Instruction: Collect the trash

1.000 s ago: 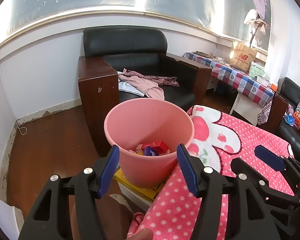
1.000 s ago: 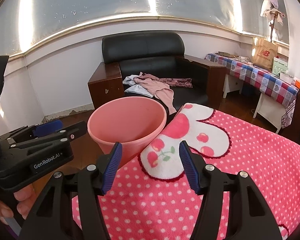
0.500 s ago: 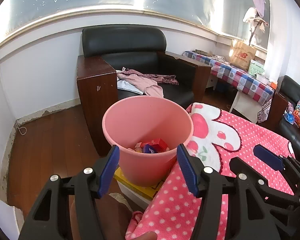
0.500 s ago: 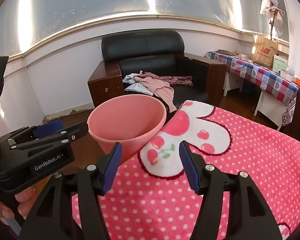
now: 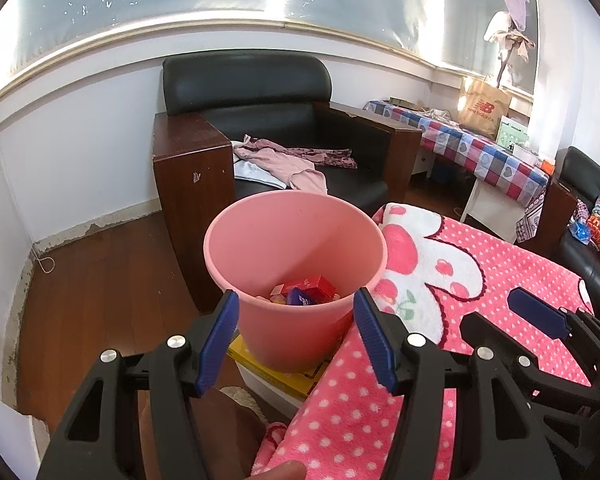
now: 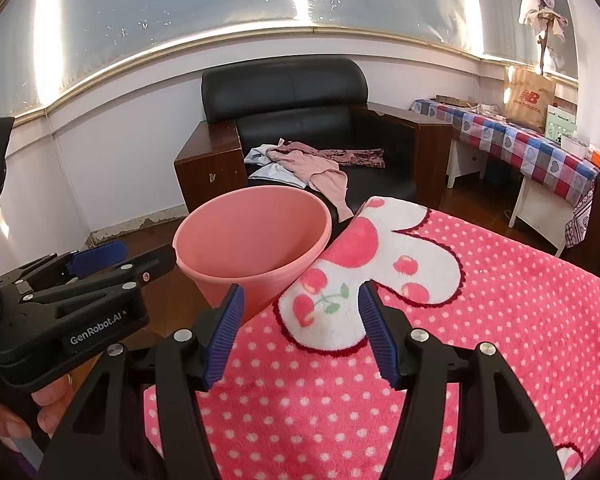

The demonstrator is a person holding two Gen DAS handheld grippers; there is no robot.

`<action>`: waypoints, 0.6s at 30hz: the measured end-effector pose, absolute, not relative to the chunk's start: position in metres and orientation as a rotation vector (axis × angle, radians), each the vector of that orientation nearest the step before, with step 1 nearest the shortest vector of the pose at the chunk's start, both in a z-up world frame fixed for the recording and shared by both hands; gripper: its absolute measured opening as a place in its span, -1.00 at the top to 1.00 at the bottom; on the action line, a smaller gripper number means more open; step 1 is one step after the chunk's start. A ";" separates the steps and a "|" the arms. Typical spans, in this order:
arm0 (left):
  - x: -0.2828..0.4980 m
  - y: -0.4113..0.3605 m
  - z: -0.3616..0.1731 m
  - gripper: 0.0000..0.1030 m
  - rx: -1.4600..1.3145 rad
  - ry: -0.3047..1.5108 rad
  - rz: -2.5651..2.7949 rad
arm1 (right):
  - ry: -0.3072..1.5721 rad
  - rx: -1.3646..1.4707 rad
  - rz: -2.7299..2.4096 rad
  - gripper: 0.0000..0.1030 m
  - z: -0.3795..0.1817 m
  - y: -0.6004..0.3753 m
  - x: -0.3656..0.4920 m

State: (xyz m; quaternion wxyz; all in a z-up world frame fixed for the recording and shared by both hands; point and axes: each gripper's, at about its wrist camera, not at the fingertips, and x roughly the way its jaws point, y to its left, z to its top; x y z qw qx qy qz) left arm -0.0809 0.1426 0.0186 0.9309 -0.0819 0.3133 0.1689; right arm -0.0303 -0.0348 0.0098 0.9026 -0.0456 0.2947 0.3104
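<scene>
1. The pink bin (image 5: 296, 276) stands just ahead of the left gripper (image 5: 296, 340), whose jaws are spread and empty; its base is hidden behind the fingers.
2. Only the left wrist view shows the trash (image 5: 306, 291) inside; individual pieces are hard to tell apart.
3. The right gripper (image 6: 300, 334), jaws apart and empty, hovers above the pink dotted blanket (image 6: 480, 320), with the bin ahead to its left.
</scene>
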 end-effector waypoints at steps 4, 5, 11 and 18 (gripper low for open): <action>-0.081 0.143 0.018 -0.14 -0.168 0.641 0.347 | 0.610 -0.096 0.642 -0.16 0.009 -0.034 -0.030; -0.080 0.143 0.019 -0.14 -0.169 0.641 0.348 | 0.610 -0.096 0.641 -0.16 0.009 -0.034 -0.030; -0.079 0.144 0.018 -0.14 -0.164 0.643 0.347 | 0.611 -0.097 0.641 -0.16 0.007 -0.034 -0.031; -0.076 0.148 0.016 -0.14 -0.164 0.647 0.344 | 0.613 -0.097 0.640 -0.16 0.008 -0.034 -0.030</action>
